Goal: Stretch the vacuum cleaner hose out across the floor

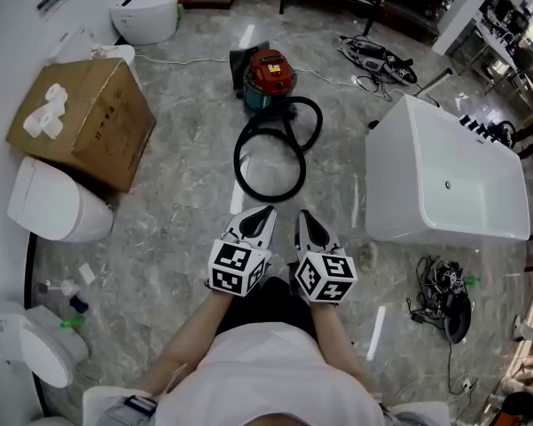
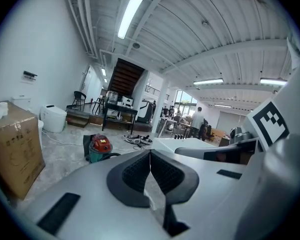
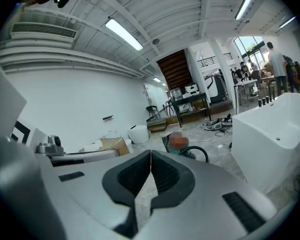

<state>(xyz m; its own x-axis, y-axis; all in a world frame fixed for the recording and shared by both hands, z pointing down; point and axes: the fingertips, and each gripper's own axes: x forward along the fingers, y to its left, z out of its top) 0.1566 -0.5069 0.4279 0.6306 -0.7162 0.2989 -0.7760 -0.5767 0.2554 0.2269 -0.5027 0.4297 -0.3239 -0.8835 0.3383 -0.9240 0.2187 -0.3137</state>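
A red and teal vacuum cleaner (image 1: 269, 79) stands on the marble floor ahead of me. Its black hose (image 1: 271, 145) lies coiled in loops between the cleaner and my grippers. My left gripper (image 1: 264, 209) and right gripper (image 1: 305, 214) are side by side just short of the nearest loop, both shut with nothing between the jaws. In the left gripper view the vacuum cleaner (image 2: 100, 147) shows beyond the left gripper (image 2: 150, 152). In the right gripper view the vacuum cleaner (image 3: 178, 143) and a bit of hose (image 3: 198, 151) show past the right gripper (image 3: 150, 154).
A white bathtub (image 1: 443, 177) stands to the right. A cardboard box (image 1: 84, 121) and toilets (image 1: 55, 204) line the left wall. A white cable (image 1: 191, 60) runs behind the cleaner. Tangled tools and cords (image 1: 442, 296) lie at the right front.
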